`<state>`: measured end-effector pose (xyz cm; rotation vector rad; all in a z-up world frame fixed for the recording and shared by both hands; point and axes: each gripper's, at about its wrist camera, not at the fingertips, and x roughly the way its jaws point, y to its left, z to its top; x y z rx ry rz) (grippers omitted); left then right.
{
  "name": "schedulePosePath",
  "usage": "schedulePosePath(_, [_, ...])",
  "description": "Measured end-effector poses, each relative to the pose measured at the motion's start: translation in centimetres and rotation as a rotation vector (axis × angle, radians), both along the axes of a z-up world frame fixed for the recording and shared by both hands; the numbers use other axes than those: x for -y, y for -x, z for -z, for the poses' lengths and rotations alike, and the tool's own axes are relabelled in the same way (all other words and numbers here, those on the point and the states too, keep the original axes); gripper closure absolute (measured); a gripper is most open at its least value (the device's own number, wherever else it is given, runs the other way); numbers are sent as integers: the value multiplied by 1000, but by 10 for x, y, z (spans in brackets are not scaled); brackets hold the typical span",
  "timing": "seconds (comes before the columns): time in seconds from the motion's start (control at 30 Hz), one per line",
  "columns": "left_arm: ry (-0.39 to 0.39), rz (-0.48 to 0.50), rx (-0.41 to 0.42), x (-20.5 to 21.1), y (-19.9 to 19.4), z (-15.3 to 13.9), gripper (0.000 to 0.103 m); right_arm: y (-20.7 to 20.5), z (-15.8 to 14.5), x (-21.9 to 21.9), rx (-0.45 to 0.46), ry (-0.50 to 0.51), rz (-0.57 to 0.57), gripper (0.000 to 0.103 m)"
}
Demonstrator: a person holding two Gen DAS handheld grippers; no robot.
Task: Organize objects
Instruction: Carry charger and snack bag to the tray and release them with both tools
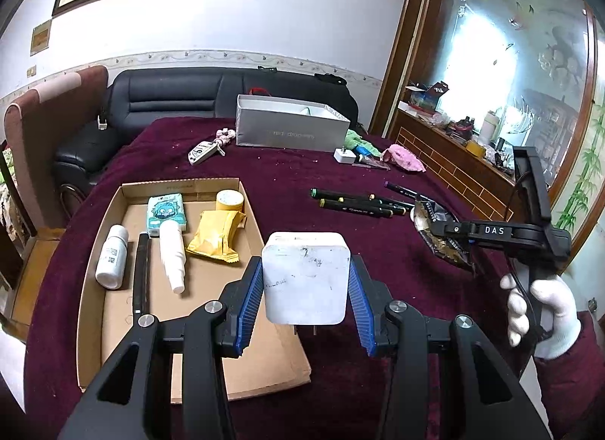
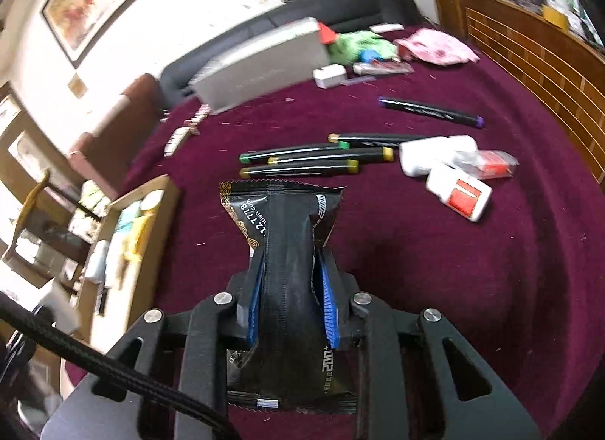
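My left gripper [image 1: 305, 277] is shut on a white plug adapter [image 1: 305, 277] and holds it above the right edge of the cardboard tray [image 1: 113, 326]. The tray holds a white bottle [image 1: 111, 261], a teal tissue pack [image 1: 166, 213], a yellow snack pack [image 1: 217, 235], a white tube [image 1: 173, 256] and a tape roll [image 1: 229, 200]. My right gripper [image 2: 291, 269] is shut on a black snack packet [image 2: 281, 220], held above the maroon cloth; it also shows in the left wrist view [image 1: 444, 235]. The tray shows at the left [image 2: 166, 190].
Black markers [image 2: 302, 160] lie on the maroon tablecloth [image 2: 453, 269], with white bottles [image 2: 457, 190] to their right. A grey box [image 1: 287, 126], a key fob [image 1: 202, 152], a white charger [image 1: 345, 155] and pink cloth [image 1: 402, 157] lie farther back. A black sofa [image 1: 170, 99] stands behind.
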<state>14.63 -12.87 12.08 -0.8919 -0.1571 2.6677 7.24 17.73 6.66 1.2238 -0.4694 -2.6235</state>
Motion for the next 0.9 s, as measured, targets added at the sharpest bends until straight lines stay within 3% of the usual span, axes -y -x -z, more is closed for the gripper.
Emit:
schedulePosePath(0.37, [17, -29, -36, 10, -15, -10, 64, -18, -30, 50, -64, 58, -133, 79])
schedulePosePath(0.9, [51, -96, -4, 52, 19, 3, 64, 14, -35, 142, -51, 47, -290, 79])
